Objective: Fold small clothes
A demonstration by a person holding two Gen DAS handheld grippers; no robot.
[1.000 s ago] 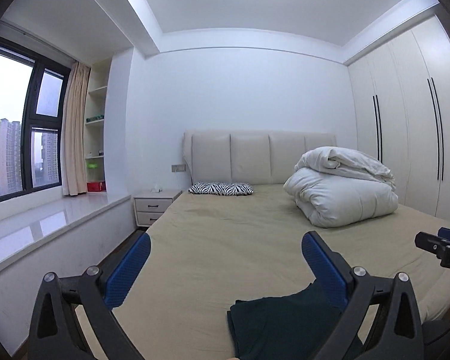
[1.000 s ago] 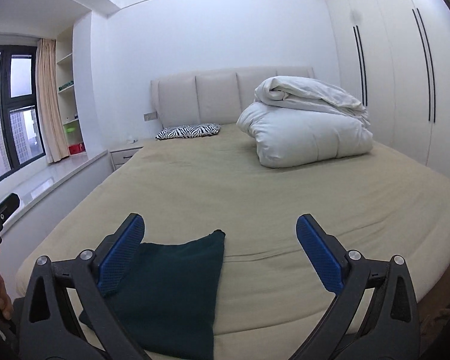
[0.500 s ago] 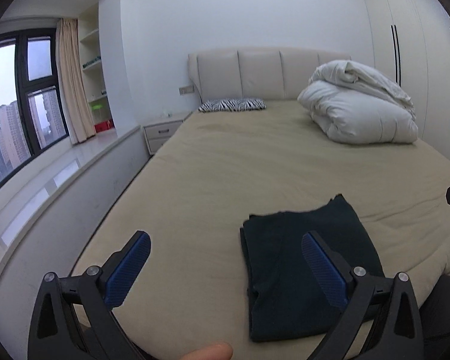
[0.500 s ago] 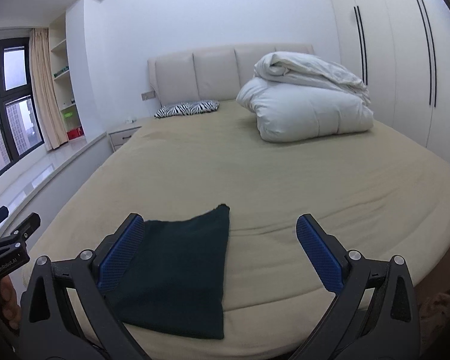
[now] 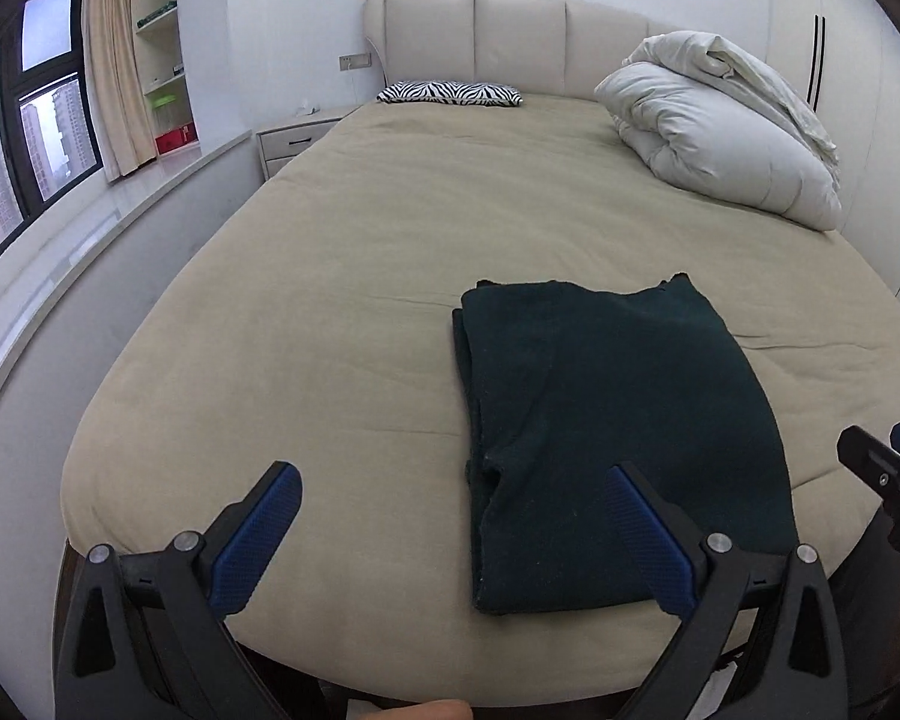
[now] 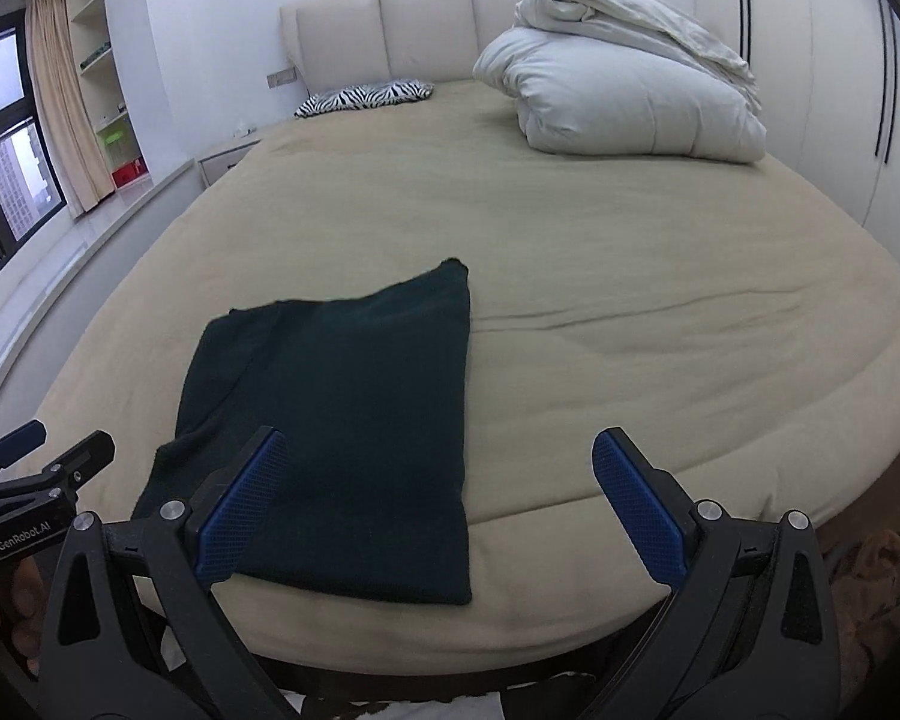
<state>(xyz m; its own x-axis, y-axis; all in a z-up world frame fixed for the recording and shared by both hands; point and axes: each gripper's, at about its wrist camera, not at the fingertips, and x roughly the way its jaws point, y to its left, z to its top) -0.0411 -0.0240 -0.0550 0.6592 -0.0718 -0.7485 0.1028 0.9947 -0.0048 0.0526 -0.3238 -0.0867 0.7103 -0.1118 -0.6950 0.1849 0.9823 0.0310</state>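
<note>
A dark green garment point(image 5: 606, 420) point(image 6: 354, 420) lies folded into a flat rectangle near the foot of the beige bed point(image 5: 390, 252) point(image 6: 630, 276). My left gripper point(image 5: 450, 534) hovers open above the bed's foot edge, its right finger over the garment's near edge. My right gripper point(image 6: 438, 504) is open too, its left finger over the garment's near part. Neither gripper holds anything. Each gripper shows at the edge of the other's view: the right gripper point(image 5: 888, 480) and the left gripper point(image 6: 24, 480).
A bundled white duvet point(image 5: 726, 126) point(image 6: 624, 96) sits at the far right of the bed and a zebra-print pillow point(image 5: 450, 93) point(image 6: 366, 96) lies by the headboard. A nightstand point(image 5: 297, 141), window ledge and shelves line the left; wardrobes point(image 6: 840, 90) stand on the right.
Both cameras have tilted down and come nearer, so the garment and the bed's foot now fill more of each view. The garment itself has not moved.
</note>
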